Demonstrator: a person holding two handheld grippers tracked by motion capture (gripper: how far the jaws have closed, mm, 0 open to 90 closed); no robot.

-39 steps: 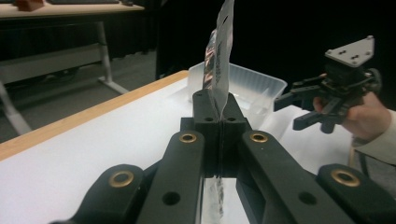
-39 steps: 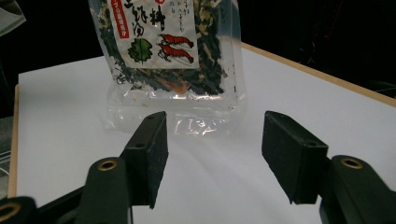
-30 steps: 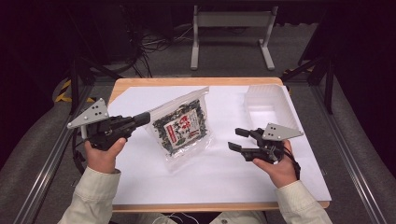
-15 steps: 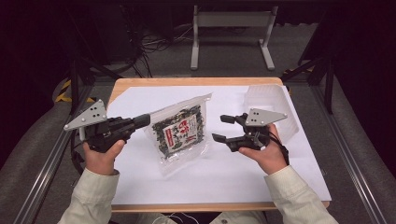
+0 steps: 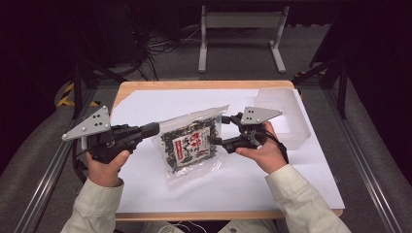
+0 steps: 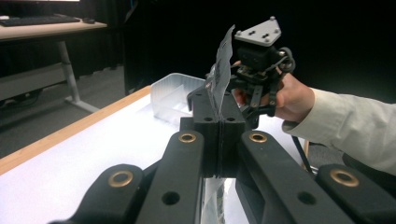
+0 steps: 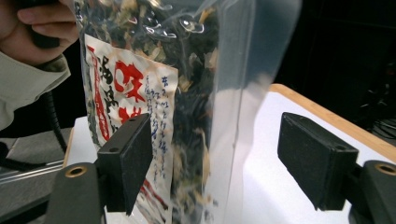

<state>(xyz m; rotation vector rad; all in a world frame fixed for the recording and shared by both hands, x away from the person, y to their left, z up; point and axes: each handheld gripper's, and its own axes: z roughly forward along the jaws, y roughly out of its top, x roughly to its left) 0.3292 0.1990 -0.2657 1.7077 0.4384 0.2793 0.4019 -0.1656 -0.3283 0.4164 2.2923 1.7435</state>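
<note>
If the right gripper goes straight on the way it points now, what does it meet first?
Most likely the clear food bag: it hangs right ahead of the right gripper, whose jaws stand open around the bag's edge. How close is hard to tell.

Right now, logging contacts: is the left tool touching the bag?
Touching. The left gripper view shows the left tool shut on the bag's clear edge.

The see-through bag (image 5: pixel 190 145) is full of dark bits and has a white label with red writing. The worktop (image 5: pixel 145 104) is white with a light brown edge. Both tools are black, left tool (image 5: pixel 149 130) and right tool (image 5: pixel 218 130).
</note>
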